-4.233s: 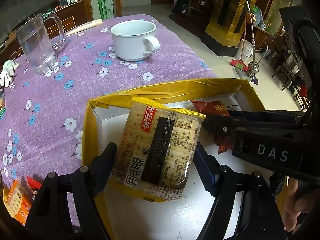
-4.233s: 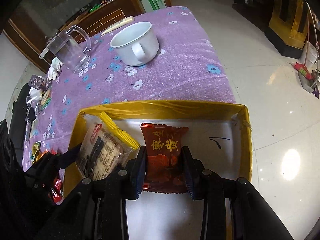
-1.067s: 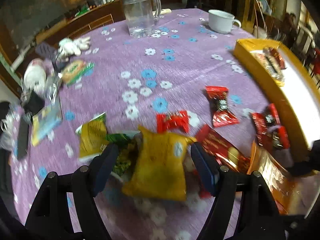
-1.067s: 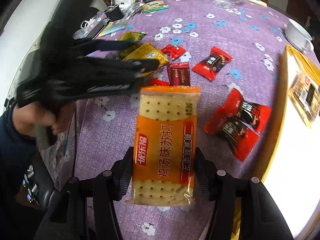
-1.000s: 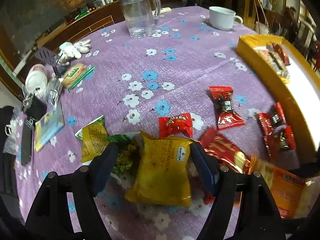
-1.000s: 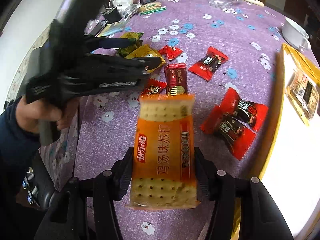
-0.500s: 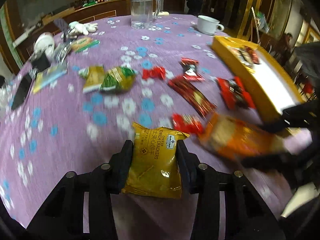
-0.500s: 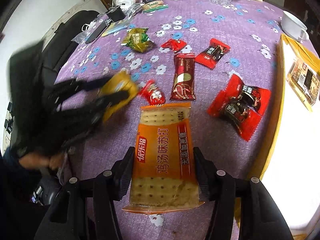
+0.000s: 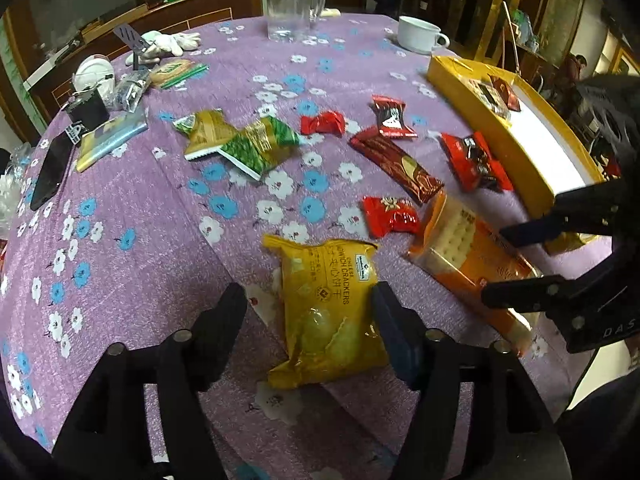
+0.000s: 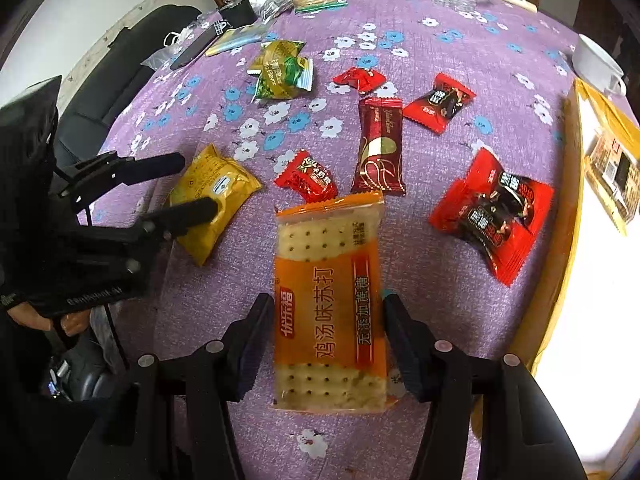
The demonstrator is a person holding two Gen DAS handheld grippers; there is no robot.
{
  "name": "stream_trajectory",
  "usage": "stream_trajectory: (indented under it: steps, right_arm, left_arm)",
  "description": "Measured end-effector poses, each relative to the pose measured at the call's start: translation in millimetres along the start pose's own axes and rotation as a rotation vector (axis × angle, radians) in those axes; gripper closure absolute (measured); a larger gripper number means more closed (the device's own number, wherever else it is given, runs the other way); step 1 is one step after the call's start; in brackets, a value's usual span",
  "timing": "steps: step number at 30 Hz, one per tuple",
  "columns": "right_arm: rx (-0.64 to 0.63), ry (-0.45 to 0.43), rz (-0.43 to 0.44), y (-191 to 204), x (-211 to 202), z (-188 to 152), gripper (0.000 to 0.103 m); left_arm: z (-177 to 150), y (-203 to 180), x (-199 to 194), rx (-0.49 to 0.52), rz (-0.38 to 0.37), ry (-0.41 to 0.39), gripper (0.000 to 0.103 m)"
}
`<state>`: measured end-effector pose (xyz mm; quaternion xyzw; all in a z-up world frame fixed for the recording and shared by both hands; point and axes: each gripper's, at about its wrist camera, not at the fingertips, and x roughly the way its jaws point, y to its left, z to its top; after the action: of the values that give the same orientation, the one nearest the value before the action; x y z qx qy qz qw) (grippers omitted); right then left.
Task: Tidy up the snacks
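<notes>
Left wrist view: the left claw point(image 9: 310, 310) has just been opening, and its jaws now stand spread around the yellow cracker pack point(image 9: 326, 312) lying on the table point(image 9: 140, 240), a gap on one side. The right claw point(image 10: 328, 334) pinches the orange cracker pack point(image 10: 330, 308) between its pads. Beyond lie red candies point(image 10: 494, 212) and, at the table's edge, the yellow box point(image 9: 500, 132).

Both views are taken from close above the purple floral tablecloth point(image 9: 140, 220), angled steeply down. The left wrist view is aimed across the table toward its far edge; the right wrist view toward the far left corner. The scattered snacks point(image 10: 376, 144) are shared.
</notes>
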<state>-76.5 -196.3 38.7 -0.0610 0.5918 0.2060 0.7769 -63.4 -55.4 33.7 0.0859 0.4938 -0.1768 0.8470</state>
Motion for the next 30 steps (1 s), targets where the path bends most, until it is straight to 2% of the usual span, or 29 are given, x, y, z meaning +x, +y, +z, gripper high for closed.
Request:
stream_trajectory:
  steps: [2,5,6,7,10,13,15,17,20,22,24,27,30]
  right_arm:
    - [-0.006,0.014,-0.004,0.9,3.9,2.0,0.043]
    - [-0.030,0.047,-0.042,6.0,12.9,4.8,0.040]
    - [-0.042,0.045,-0.052,8.9,13.9,5.3,0.040]
    - [-0.058,0.042,-0.070,12.2,14.5,6.0,0.044]
    - [-0.053,0.023,-0.089,12.3,12.5,9.2,0.046]
    - [-0.014,-0.033,-0.078,7.0,-0.3,14.9,0.046]
    - [0.034,-0.104,-0.026,0.8,-14.6,19.9,0.046]
    - [0.114,-0.204,0.084,-10.8,-32.9,23.3,0.046]
    - [0.271,-0.339,0.324,-35.8,-56.0,25.2,0.046]
    - [0.363,-0.368,0.455,-51.3,-60.7,25.3,0.046]
    - [0.414,-0.376,0.494,-62.1,-62.1,27.5,0.046]
    - [0.412,-0.359,0.440,-62.4,-59.4,27.8,0.046]
    - [0.434,-0.335,0.467,-62.2,-52.9,25.7,0.046]
  left_arm:
    - [0.2,-0.2,8.4,-0.002,-0.013,0.027,0.031]
    - [0.5,-6.2,19.3,-0.002,0.014,0.050,0.033]
    - [0.6,-11.0,19.5,0.017,0.033,0.044,0.037]
    - [0.8,-13.2,18.2,0.016,0.039,0.030,0.045]
    - [3.5,-3.2,16.1,-0.051,0.055,0.029,0.064]
    - [4.8,15.0,7.6,-0.148,-0.026,0.013,0.066]
    - [5.8,22.7,-3.5,-0.191,-0.063,-0.024,0.066]
    - [8.2,22.6,-15.3,-0.192,-0.071,-0.074,0.066]
    - [13.7,18.9,-33.0,-0.176,-0.067,-0.138,0.066]
    - [16.6,19.2,-41.5,-0.177,-0.075,-0.159,0.066]
    - [19.0,19.2,-46.4,-0.173,-0.079,-0.170,0.066]
    - [21.0,17.8,-47.0,-0.167,-0.072,-0.171,0.066]
    - [22.2,18.1,-42.4,-0.177,-0.072,-0.158,0.066]
